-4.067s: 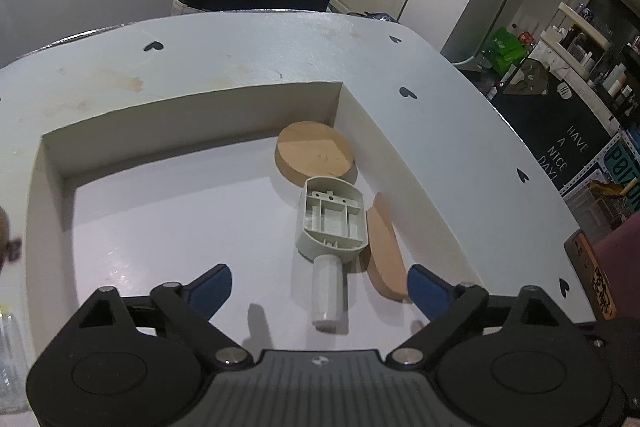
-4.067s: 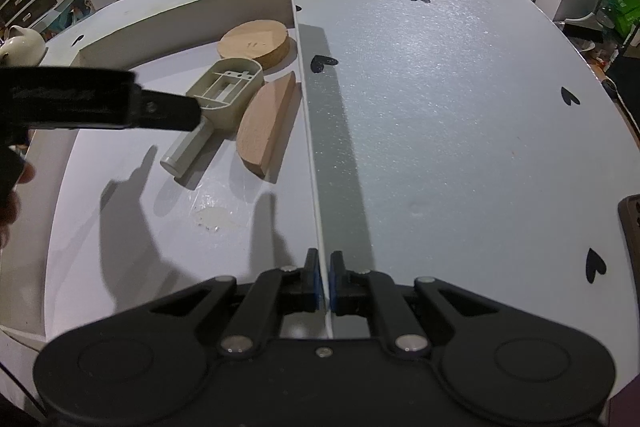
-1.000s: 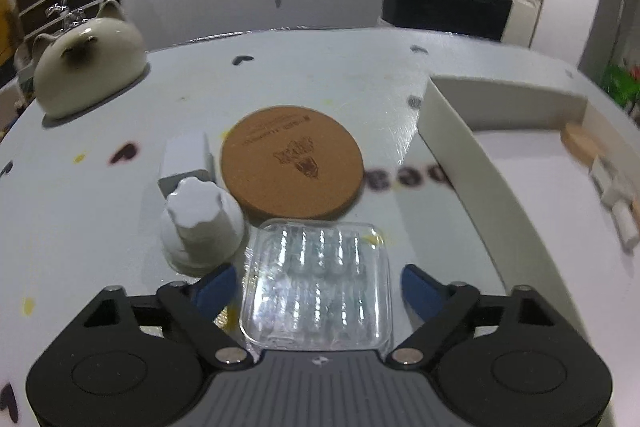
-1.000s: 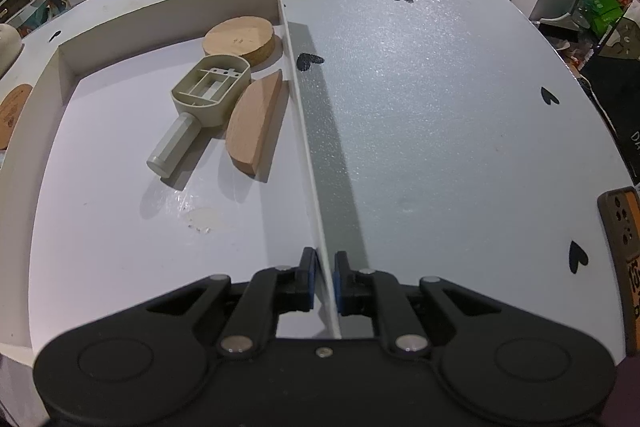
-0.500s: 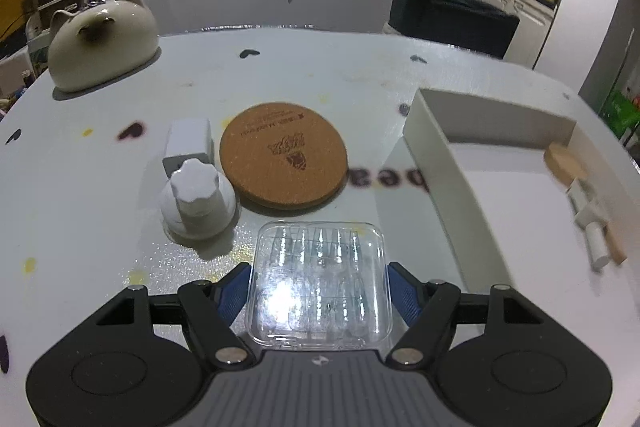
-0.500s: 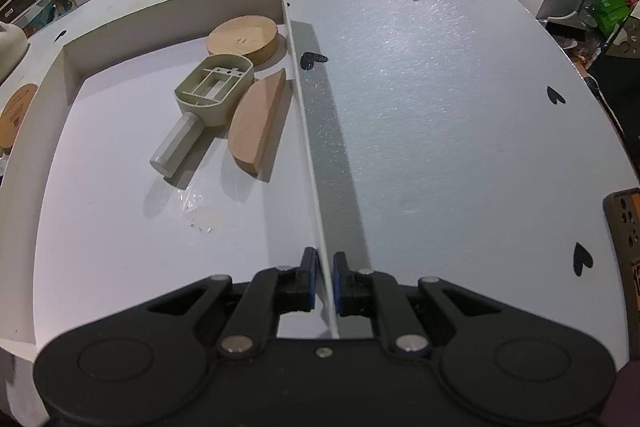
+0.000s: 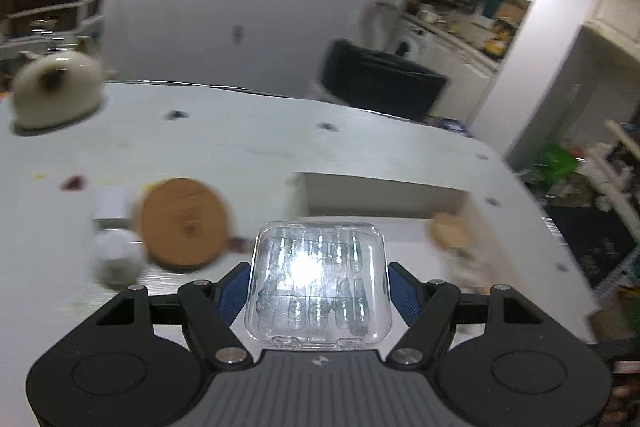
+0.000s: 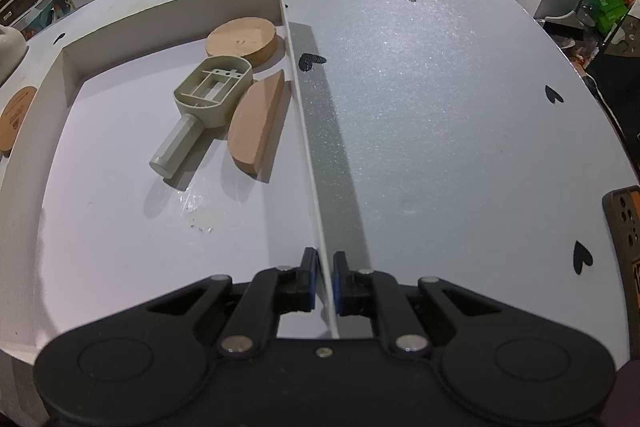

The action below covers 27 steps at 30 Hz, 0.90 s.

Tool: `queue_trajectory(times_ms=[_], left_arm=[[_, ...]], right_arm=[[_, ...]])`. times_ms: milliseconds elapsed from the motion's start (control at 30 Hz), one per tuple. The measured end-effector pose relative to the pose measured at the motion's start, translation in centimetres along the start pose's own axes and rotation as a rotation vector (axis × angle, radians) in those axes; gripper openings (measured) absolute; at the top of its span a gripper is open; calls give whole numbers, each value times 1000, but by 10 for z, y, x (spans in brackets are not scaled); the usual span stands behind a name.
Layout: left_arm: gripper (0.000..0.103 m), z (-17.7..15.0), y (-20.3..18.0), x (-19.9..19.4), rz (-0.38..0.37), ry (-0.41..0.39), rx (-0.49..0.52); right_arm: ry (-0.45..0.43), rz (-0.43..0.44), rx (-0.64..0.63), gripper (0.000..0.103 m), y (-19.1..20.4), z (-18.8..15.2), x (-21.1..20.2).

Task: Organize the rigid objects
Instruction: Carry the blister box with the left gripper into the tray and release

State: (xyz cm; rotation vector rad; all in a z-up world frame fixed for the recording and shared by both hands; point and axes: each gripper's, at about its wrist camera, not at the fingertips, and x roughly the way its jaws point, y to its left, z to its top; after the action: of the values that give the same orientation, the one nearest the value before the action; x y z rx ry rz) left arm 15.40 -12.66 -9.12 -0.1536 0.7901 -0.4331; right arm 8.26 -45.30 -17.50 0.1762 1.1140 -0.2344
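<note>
Left gripper [image 7: 319, 289] jaws clamp the clear case [image 7: 320, 283] (lifted); right gripper [image 8: 324, 281] jaws pinch the tray wall [image 8: 310, 151].

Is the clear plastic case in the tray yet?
Not yet. The clear case is clamped in the left gripper, short of the tray.

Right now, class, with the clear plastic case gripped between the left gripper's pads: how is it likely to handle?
The clear plastic case is probably light and fairly stiff: the left gripper holds it by two sides without visible sag. Its glossy, glaring surface suggests it could slip. Thin transparent walls may crack or flex if squeezed hard.
</note>
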Motion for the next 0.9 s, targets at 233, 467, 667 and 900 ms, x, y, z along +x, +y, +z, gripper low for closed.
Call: queue_trajectory(times_ms=[233,467,667,900], left_arm=[[73,-10,-61,25,-178,99,46],[73,-30,-96,61,-269,239,60],[73,-50,-112,93,-280,367,-20],[73,-55,-118,113,-223,388,-122]], right_arm=[[9,5,6,9,-1,2,1],[13,6,13,9,-1,2,2],[21,11,14,9,-2,4,2],[40,24,-10,8,-2,7,4]])
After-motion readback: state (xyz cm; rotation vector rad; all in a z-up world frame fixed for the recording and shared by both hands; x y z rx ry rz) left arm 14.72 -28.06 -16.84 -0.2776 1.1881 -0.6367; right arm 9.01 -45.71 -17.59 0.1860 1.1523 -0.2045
